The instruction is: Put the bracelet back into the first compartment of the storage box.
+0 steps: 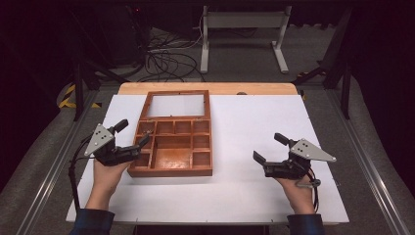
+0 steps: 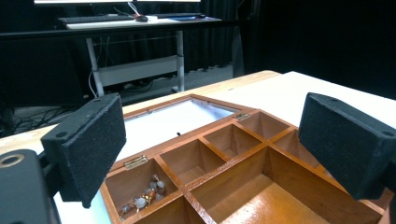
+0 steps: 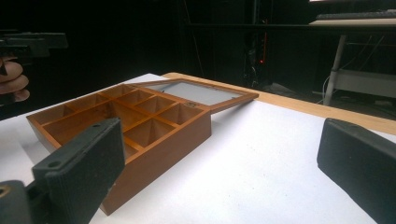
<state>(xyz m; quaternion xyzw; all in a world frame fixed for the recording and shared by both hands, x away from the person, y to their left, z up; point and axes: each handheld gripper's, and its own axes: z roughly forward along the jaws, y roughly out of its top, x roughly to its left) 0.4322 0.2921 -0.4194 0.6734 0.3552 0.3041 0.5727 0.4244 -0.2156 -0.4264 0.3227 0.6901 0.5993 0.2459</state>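
An open wooden compartment box [image 1: 173, 148] lies on the white table cover [image 1: 244, 122], its glass-panelled lid [image 1: 175, 105] folded back flat behind it. My left gripper [image 1: 133, 132] stands open at the box's left edge, one jaw over the rim. In the left gripper view the open left gripper [image 2: 217, 149] frames the box [image 2: 243, 186], and small beaded trinkets [image 2: 142, 198] lie in a corner compartment. My right gripper [image 1: 269, 148] is open well right of the box, above bare table. The right gripper [image 3: 219, 172] faces the box [image 3: 154, 135] and its lid [image 3: 196, 93].
A wooden table edge [image 1: 205, 88] runs behind the white cover. Beyond it are a white desk frame [image 1: 242, 34], floor cables [image 1: 166, 61] and dark stands. The other hand [image 3: 11, 77] shows at the far left of the right gripper view.
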